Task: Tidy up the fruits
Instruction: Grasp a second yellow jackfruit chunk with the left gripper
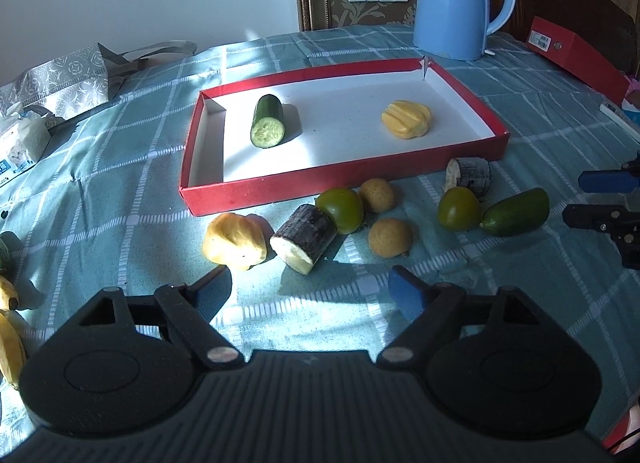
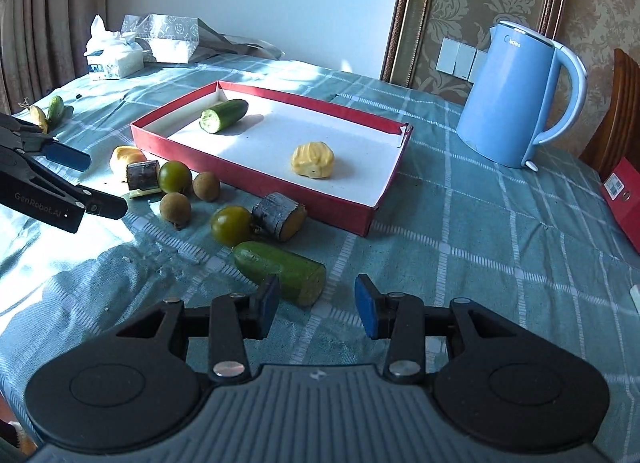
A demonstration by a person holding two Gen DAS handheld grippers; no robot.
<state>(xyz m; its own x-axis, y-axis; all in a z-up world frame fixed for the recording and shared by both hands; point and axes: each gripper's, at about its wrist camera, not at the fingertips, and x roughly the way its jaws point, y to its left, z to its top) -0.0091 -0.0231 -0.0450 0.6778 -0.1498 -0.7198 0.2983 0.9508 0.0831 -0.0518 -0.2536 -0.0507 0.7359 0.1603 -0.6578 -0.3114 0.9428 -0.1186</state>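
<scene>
A red tray (image 1: 256,195) (image 2: 256,175) holds a cut cucumber piece (image 1: 267,121) (image 2: 223,115) and a yellow fruit piece (image 1: 406,119) (image 2: 313,160). In front of it lie another yellow piece (image 1: 234,241), two dark cut chunks (image 1: 304,238) (image 2: 278,217), two green round fruits (image 1: 342,209) (image 2: 231,225), two brown round fruits (image 1: 390,238) (image 2: 175,209) and a green cucumber piece (image 1: 516,213) (image 2: 280,271). My left gripper (image 1: 310,295) is open and empty, just short of the nearer dark chunk. My right gripper (image 2: 316,307) is open and empty, its left pad (image 2: 269,305) beside the green cucumber piece.
A blue kettle (image 1: 456,3) (image 2: 516,99) stands behind the tray. A red box (image 1: 576,57) lies at the right. Tissues (image 2: 114,55) and a patterned bag (image 1: 56,81) sit at the far left. Bananas (image 1: 10,323) lie at the left edge.
</scene>
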